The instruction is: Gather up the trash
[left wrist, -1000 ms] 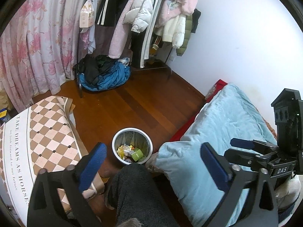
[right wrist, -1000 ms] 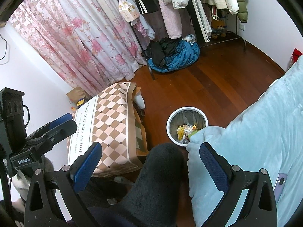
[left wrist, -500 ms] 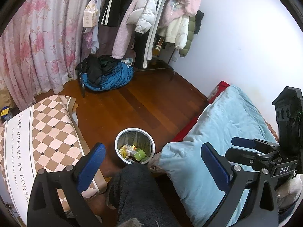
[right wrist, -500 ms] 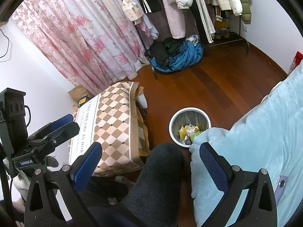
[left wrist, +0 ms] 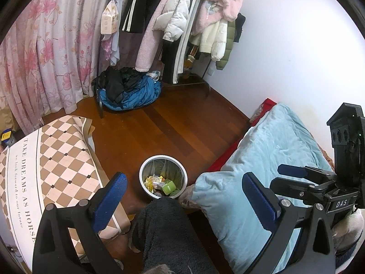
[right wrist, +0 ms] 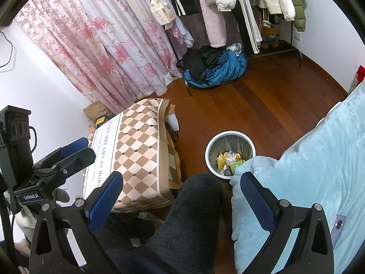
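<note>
The round white wastebasket point(left wrist: 163, 176), part-filled with yellow wrappers and a green box, is seen on the bare wooden floor point(left wrist: 173, 123), hemmed between the checkered brown-and-cream worktop cloth point(left wrist: 45, 159) and the pale blue quilt's edge point(left wrist: 269, 159). The left tool point(left wrist: 182, 194) and right tool point(right wrist: 180, 191) are held wide apart, gripping nothing.

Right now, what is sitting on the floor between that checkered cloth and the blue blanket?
The white trash bin, already holding wrappers, stands on the wood floor between the checkered cloth and the blue blanket. Both wrist views show it.
</note>
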The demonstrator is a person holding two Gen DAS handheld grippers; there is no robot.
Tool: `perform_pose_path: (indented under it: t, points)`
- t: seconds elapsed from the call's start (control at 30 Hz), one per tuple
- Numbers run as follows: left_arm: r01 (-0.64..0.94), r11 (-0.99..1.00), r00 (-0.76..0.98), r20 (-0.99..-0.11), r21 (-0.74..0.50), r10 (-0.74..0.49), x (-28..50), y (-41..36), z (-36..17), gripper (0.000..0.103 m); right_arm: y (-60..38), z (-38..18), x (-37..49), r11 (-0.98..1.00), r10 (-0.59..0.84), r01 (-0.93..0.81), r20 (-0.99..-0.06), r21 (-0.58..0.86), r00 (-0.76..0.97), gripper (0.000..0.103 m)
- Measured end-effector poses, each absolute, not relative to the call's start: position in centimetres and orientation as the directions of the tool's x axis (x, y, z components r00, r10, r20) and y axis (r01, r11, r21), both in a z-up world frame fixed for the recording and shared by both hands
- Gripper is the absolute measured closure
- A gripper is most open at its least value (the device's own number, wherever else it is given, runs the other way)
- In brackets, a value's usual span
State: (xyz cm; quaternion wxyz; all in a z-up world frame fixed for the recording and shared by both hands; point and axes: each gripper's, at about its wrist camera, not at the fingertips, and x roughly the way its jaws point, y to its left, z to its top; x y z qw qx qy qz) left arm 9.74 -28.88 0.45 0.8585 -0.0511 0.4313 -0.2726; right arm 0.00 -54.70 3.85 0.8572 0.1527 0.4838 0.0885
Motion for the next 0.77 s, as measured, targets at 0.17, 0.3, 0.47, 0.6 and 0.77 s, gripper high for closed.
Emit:
perform_pose_path:
  t: [0.17, 0.3, 0.47, 0.6, 0.77]
  points:
    - [0.423, 0.846, 0.481, -0.712, -0.323, -0.512, 9.7, -29.0, 0.7, 0.0, -54.5, 3.9, 0.1, 0.938, 0.298, -0.006, -0.802, 0.345, 0.517, 0.0]
    - [0.423, 0.847, 0.481, -0.712, -0.323, -0.512, 9.7, -28.9, 0.7, 0.0, -54.2, 4.1, 0.4, 0.939, 0.301, -0.01, -0.803, 0.345, 0.515, 0.0]
    - [0.418, 0.848, 0.481, -0.713, -0.326, -0.511, 9.8, -28.9, 1.1, 0.0, -54.0, 4.1, 0.5, 0.938, 0.303, -0.012, -0.802, 0.347, 0.515, 0.0]
    - [0.414, 0.853, 0.485, -0.715, -0.319, -0.503, 10.0, -28.9, 1.4, 0.0, -53.8, 4.1, 0.5, 0.938, 0.304, -0.012, -0.802, 0.347, 0.514, 0.0]
    - [0.411, 0.852, 0.488, -0.711, -0.324, -0.506, 10.1, -28.9, 1.5, 0.0, -53.9, 4.1, 0.7, 0.939, 0.303, -0.016, -0.803, 0.344, 0.512, 0.0]
